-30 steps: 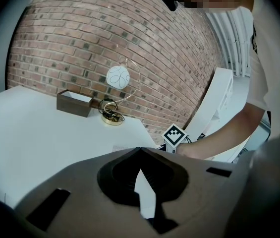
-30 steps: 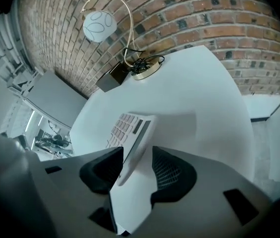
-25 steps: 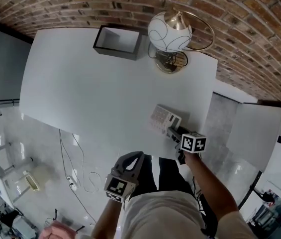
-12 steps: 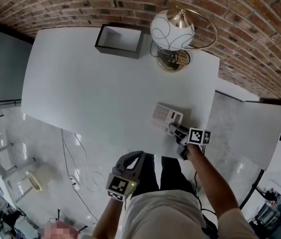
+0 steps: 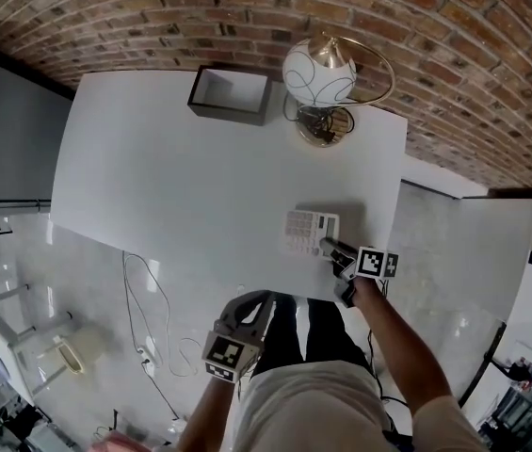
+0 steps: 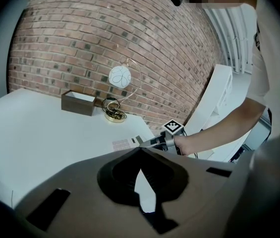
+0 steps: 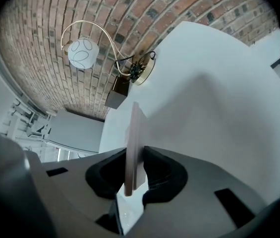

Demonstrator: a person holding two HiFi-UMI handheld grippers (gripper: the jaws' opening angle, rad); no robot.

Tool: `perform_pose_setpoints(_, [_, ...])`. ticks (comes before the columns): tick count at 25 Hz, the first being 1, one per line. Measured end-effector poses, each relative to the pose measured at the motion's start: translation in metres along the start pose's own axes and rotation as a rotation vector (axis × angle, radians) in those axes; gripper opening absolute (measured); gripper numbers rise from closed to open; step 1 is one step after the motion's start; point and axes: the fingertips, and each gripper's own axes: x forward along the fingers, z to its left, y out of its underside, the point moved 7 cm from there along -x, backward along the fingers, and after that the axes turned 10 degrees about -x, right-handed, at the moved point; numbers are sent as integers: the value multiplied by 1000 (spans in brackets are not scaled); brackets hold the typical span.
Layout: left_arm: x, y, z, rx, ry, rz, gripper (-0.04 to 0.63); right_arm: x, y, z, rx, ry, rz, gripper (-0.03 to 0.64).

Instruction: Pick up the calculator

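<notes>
Home-like room: brick wall [image 5: 153, 8], lamp [image 5: 317, 72]

- White counter [image 5: 200, 158]
- Pale pinkish-white calculator [image 5: 309, 232], grid of light keys
- Dark brown box [image 5: 228, 113], white inside
- White lamp globe [image 5: 317, 72] with thin dark swirls
- Red-brown brick wall [image 5: 247, 8]

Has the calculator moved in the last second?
Yes. The right gripper has closed on the calculator and turned it anticlockwise against the table's near edge.
</notes>
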Motion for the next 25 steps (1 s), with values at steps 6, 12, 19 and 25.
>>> perform_pose_setpoints(6, [-14, 0, -7, 10, 7, -19, 14, -19, -1, 19, -15, 5, -31, 89])
perform_pose_setpoints(12, [-31, 0, -14, -6, 15, -44, 14, -48, -1, 43, 10, 25, -64, 89])
perform_pose_setpoints(19, [-51, -4, -21, 2, 35, -66, 14, -93, 2, 83, -10, 5, -110, 89])
perform_pose_setpoints(25, [-63, -8, -31, 24, 81, -69, 14, -140, 11, 114, -4, 3, -187, 89])
